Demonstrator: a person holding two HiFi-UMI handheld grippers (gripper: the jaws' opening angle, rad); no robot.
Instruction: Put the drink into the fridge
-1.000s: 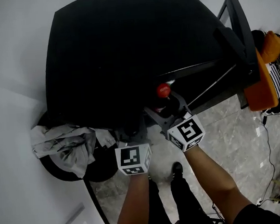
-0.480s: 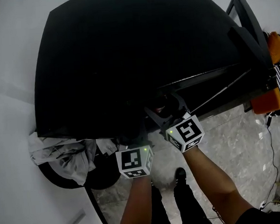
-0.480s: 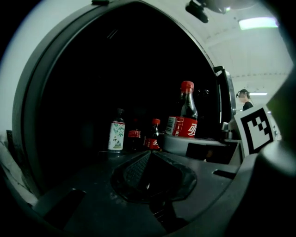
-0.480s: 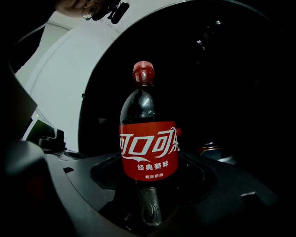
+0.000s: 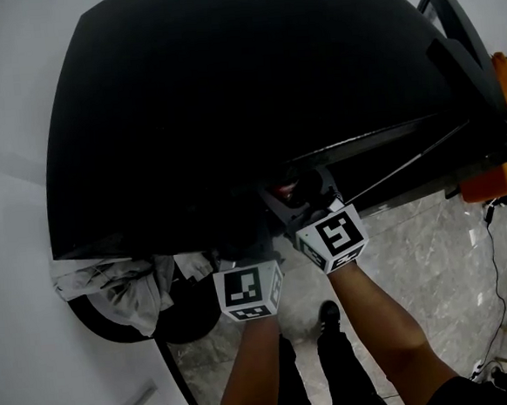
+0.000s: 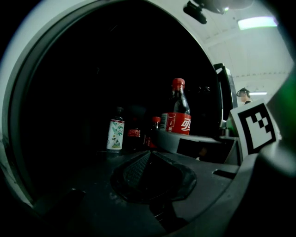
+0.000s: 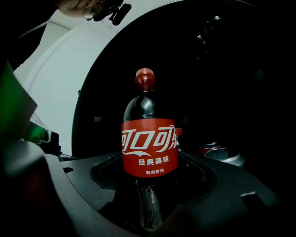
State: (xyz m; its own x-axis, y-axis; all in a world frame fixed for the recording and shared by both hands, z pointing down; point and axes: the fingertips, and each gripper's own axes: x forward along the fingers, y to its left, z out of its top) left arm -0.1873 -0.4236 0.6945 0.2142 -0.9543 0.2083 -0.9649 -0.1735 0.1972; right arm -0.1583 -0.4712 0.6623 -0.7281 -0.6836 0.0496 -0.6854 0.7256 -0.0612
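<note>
A cola bottle (image 7: 149, 139) with a red cap and red label stands upright between the jaws of my right gripper (image 7: 150, 185), which is shut on its lower body. In the head view this gripper (image 5: 311, 208) reaches under the top edge of the black fridge (image 5: 229, 112), and only a bit of the bottle's red cap (image 5: 286, 189) shows. From the left gripper view the same cola bottle (image 6: 178, 111) appears to the right. My left gripper (image 6: 149, 156) is shut on nothing, its pads meeting, and it points into the dark fridge interior.
Inside the fridge stand a white-labelled bottle (image 6: 115, 133) and small dark bottles (image 6: 152, 130). Cans (image 7: 219, 152) sit to the right of the cola. The open fridge door (image 5: 465, 58) hangs at the right. Crumpled cloth (image 5: 120, 282) lies at the left, by the fridge.
Both grippers have moved forward toward the fridge. The cola's red cap, plainly seen a second ago, is now mostly hidden under the fridge's top edge.
</note>
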